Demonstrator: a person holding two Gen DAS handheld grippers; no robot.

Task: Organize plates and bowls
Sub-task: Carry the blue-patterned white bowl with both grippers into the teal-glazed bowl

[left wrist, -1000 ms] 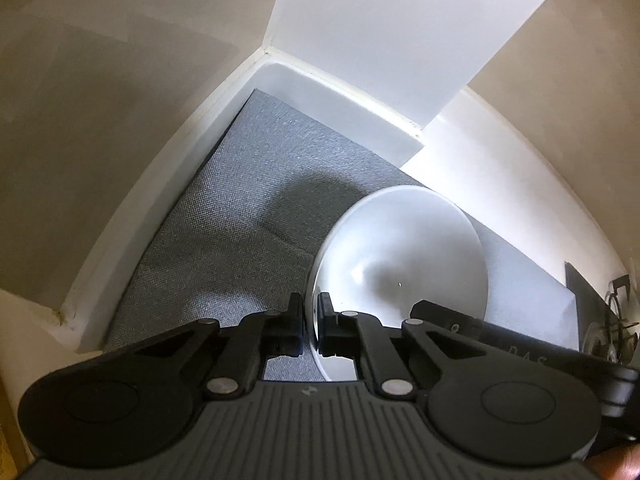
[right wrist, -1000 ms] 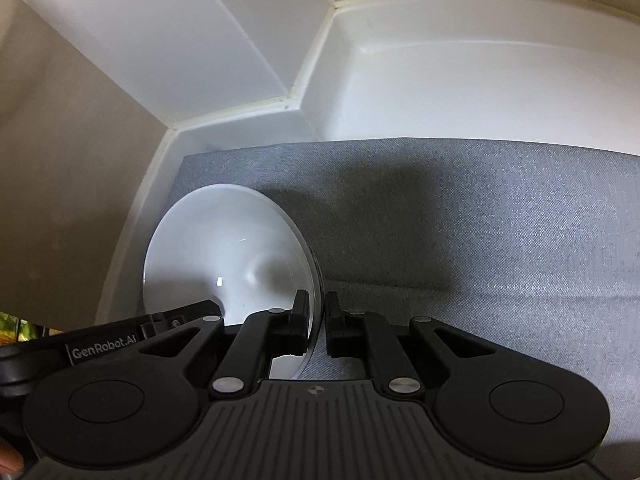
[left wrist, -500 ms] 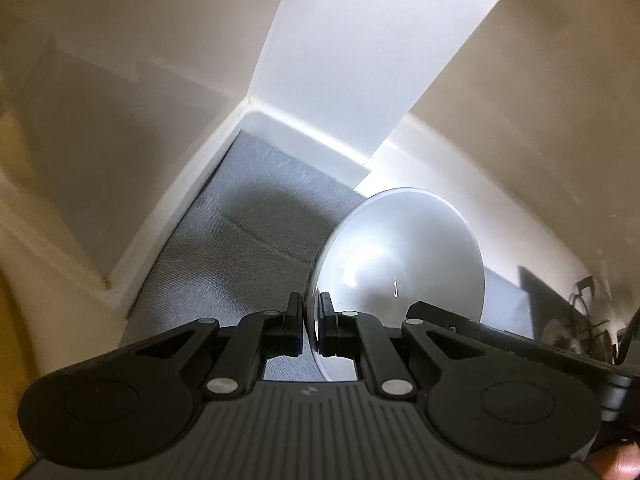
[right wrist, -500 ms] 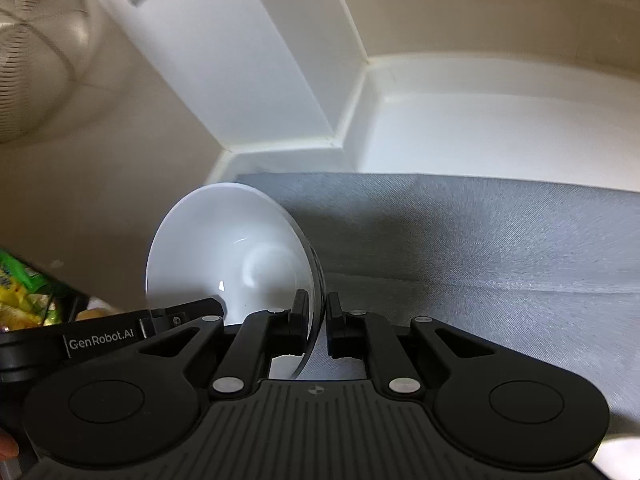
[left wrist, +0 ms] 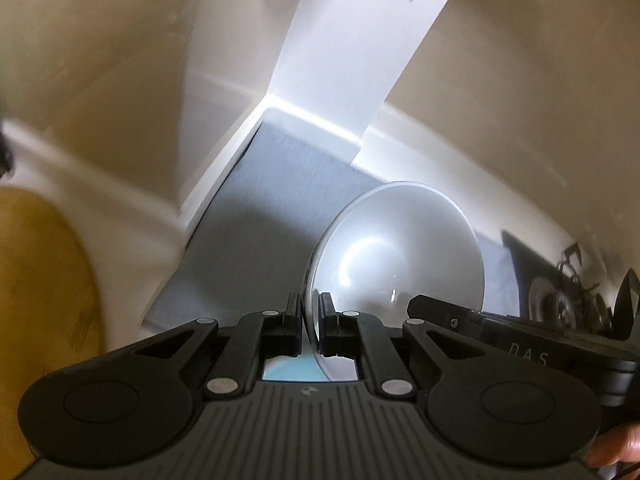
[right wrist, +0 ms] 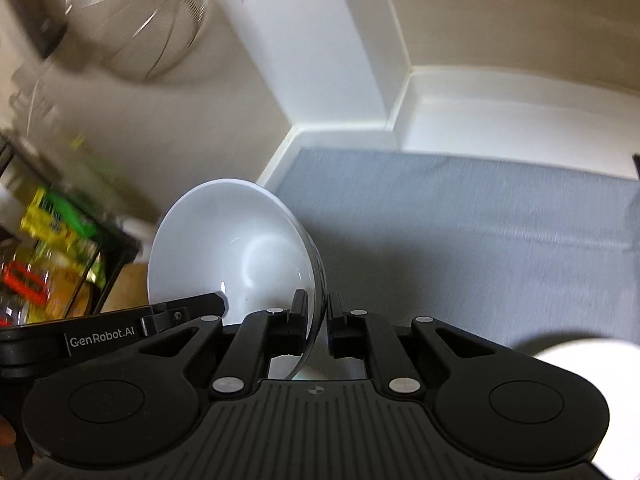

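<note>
Both views have tilted up since a second ago: more wall, less grey mat (right wrist: pixel 460 232), background blurred, so the bowl (left wrist: pixel 400 260) is lifting away from the mat's back-left corner. Left gripper (left wrist: pixel 310 320) pinches the near rim, jaws nearly closed on it; right gripper (right wrist: pixel 318 320) clamps the opposite rim likewise. Bowl hangs between them, tipped on edge, mouth facing sideways, clear of the mat. Each gripper sits right at its rim, so neither is nearer. A second white dish edge (right wrist: pixel 580 356) shows at the right view's lower right, blurred; likely the stacking target, can't confirm.
</note>
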